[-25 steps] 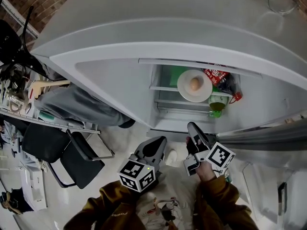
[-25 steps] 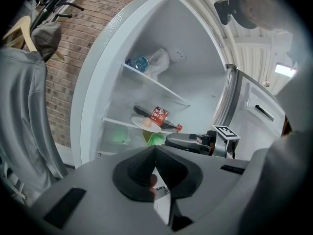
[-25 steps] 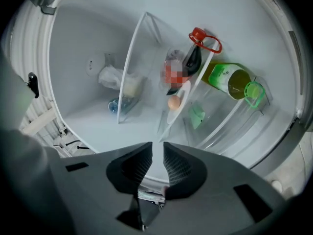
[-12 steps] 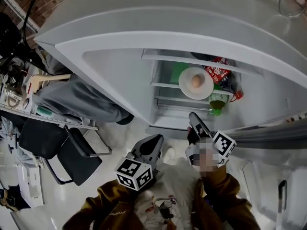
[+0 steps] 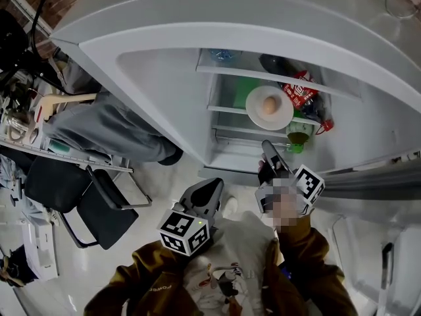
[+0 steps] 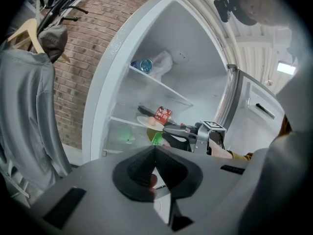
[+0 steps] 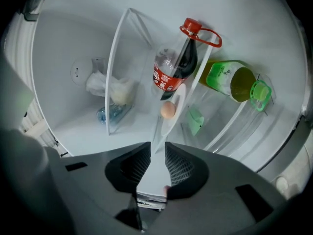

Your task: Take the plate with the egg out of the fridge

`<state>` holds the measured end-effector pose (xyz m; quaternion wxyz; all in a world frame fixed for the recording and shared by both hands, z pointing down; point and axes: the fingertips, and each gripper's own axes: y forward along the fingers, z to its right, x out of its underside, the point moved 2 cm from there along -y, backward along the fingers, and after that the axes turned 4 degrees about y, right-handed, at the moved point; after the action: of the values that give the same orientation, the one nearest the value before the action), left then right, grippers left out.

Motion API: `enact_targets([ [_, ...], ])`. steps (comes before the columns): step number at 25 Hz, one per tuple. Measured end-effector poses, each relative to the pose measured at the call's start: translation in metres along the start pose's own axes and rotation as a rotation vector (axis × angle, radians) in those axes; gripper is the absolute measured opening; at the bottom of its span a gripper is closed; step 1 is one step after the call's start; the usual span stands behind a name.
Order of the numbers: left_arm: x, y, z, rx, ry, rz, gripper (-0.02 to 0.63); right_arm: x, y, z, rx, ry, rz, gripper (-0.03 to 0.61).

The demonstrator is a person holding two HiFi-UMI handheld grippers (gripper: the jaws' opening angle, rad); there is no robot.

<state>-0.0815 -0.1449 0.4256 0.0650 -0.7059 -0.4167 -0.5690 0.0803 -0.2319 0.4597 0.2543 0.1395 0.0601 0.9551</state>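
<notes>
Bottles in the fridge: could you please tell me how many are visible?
3. A cola bottle is beside the plate with the egg, a green bottle is on the level below, and a clear bottle is on the upper shelf. Others may be hidden.

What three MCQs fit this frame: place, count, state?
1. The egg lies: A) on the plate B) in the door C) on the floor.
2. Eggs on the plate: A) three B) one C) two.
3. The right gripper is: A) shut on the plate B) shut on a bottle C) open.
A: the egg sits mid-plate. B: a single egg shows. C: its fingers stand apart, short of the plate.
</notes>
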Motion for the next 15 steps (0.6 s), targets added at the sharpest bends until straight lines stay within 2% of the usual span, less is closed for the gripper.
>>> enact_targets([
  [15,0.002,0.001,0.001,-0.012,0.012,0.003,0.008,-0.014,0.008,0.008,-0.016,0.08,0.042,0.074],
])
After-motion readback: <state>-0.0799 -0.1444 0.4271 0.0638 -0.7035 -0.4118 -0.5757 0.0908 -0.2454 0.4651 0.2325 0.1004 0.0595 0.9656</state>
